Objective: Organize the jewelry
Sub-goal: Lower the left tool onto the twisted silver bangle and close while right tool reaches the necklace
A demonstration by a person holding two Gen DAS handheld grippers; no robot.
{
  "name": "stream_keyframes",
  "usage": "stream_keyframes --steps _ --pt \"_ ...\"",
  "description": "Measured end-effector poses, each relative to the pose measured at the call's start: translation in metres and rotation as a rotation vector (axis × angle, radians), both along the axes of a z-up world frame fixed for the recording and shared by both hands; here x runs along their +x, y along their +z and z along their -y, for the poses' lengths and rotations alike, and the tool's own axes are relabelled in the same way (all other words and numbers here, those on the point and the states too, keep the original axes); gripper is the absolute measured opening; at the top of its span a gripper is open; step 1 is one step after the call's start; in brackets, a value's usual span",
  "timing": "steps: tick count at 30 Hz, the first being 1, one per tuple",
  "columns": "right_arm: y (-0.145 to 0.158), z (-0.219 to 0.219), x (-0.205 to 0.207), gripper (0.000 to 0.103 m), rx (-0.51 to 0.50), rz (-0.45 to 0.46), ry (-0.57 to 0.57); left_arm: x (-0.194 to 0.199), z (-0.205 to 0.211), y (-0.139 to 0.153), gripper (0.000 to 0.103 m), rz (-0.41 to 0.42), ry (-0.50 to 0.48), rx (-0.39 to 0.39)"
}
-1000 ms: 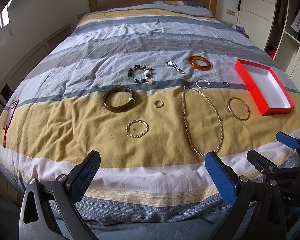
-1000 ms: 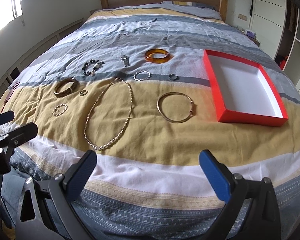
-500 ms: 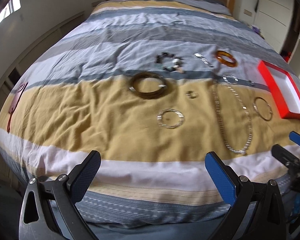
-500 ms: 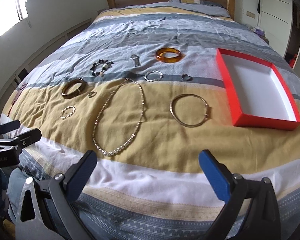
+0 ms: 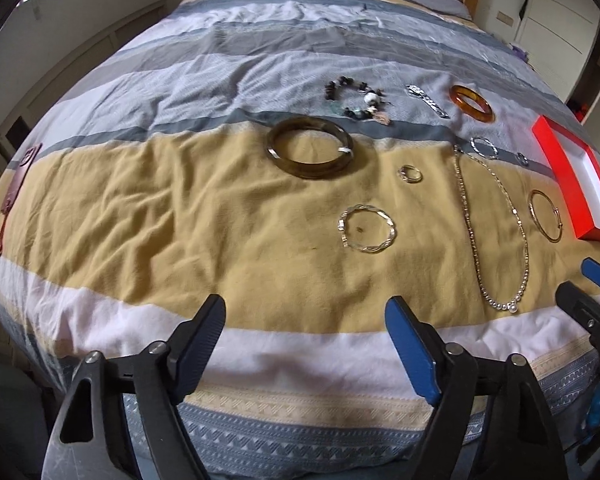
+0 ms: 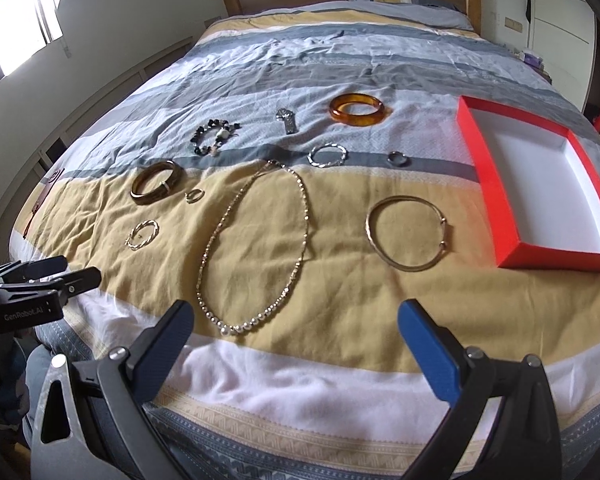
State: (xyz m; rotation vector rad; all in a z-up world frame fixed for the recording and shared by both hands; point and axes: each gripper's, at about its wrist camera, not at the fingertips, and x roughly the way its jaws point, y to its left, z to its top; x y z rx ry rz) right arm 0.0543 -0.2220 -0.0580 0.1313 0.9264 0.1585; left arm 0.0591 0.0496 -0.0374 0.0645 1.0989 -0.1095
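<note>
Hovering over the near edge of the bed (image 6: 300,392), both tongs spread wide and gripping nothing: left tongs (image 5: 304,344) near the bedspread's white band, right tongs (image 6: 296,340) just short of the necklace's pearl end. Facing an untouched spread, judging by the bare white floor of the red box (image 6: 540,184) at the right.

Laid out flat and apart from one another, presumably so each piece can be pinched singly:
- long necklace (image 6: 256,248) in an open loop at the centre, stretching from the near yellow band to the grey stripe
- thin gold bangle (image 6: 406,236) just left of the box, nearest to it
- amber bangle (image 6: 356,109) on the far pale stripe, small watch-like piece (image 6: 286,120) to its left, dark beaded bracelet (image 6: 214,136) further left
- twisted silver ring bracelet (image 6: 326,156) and small ring (image 6: 397,158) on the grey stripe
- dark brown bangle (image 5: 310,152), small hoop (image 5: 410,173) and twisted gold bracelet (image 5: 367,230) on the left side of the yellow band, ahead of the left tongs

Likely starting with whichever piece sits closest to each tool. Worth noting: soft, creased fabric under thin metal, so probably awkward to get a finger beneath a flat bangle.
</note>
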Motion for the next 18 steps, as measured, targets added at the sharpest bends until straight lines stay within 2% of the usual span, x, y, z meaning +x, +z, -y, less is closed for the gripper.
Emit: stream_keyframes --steps 5,7,9,12,18 --pt "-0.008 -0.003 0.005 0.102 0.015 -0.015 0.006 0.007 0.009 -0.002 0.077 0.006 -0.026 -0.013" --pt "-0.01 -0.006 0.009 0.102 0.02 -0.019 0.012 0.011 0.01 -0.005 0.073 0.002 -0.035 -0.02" --pt "-0.012 -0.008 0.015 0.102 0.029 -0.022 0.018 0.017 0.011 -0.009 0.063 -0.007 -0.043 -0.031" --pt "-0.017 -0.012 0.024 0.102 0.055 -0.035 0.026 0.026 0.012 -0.014 0.053 -0.024 -0.049 -0.06" --pt "-0.032 -0.017 0.048 0.102 0.105 -0.077 0.037 0.046 0.016 -0.026 0.051 -0.049 -0.073 -0.1"
